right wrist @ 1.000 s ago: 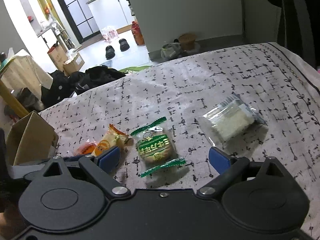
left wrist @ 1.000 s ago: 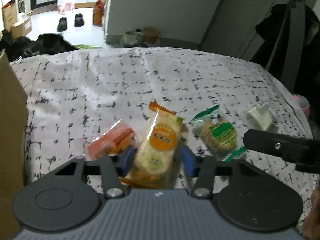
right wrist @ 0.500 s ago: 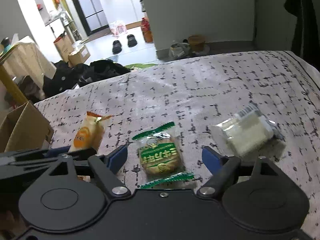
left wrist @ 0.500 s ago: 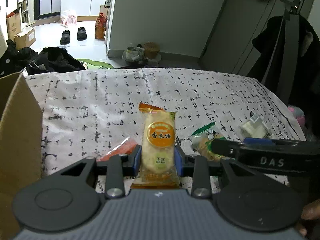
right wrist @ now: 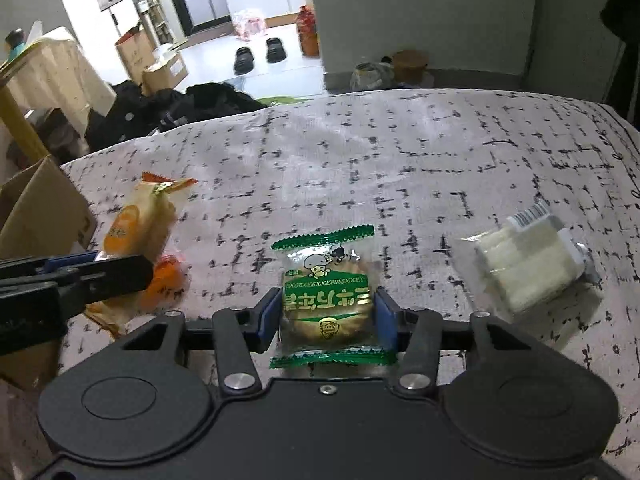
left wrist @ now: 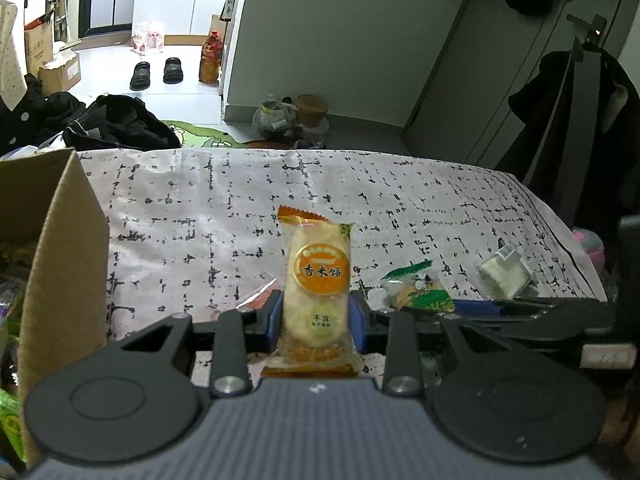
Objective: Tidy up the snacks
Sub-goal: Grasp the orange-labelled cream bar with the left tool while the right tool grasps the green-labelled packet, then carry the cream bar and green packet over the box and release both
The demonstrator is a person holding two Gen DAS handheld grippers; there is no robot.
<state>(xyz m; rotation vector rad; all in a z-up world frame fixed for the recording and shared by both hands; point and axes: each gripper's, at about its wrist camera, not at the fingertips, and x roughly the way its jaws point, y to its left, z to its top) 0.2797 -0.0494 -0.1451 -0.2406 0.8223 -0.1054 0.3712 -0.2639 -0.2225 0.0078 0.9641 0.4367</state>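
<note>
My left gripper (left wrist: 316, 316) clamps the yellow-orange rice cracker packet (left wrist: 316, 280); right gripper (right wrist: 326, 316), jaws just closing, pinches the green-wrapped biscuit (right wrist: 326, 300). Neither sits in the brown cardboard box (left wrist: 60, 260) yet.

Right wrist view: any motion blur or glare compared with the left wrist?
Right wrist view: soft, smeared on the white snack pack and floor shoes; the green cracker pack between the pads reads clearly. Left wrist view: sharper, the orange rice cracker pack label is legible, mild sheen on its wrapper. Both bend straight edges, fisheye.

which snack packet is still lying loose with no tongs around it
The white clear-wrapped packet, far right on the cloth; the orange one and green one each sit between tongs.
</note>
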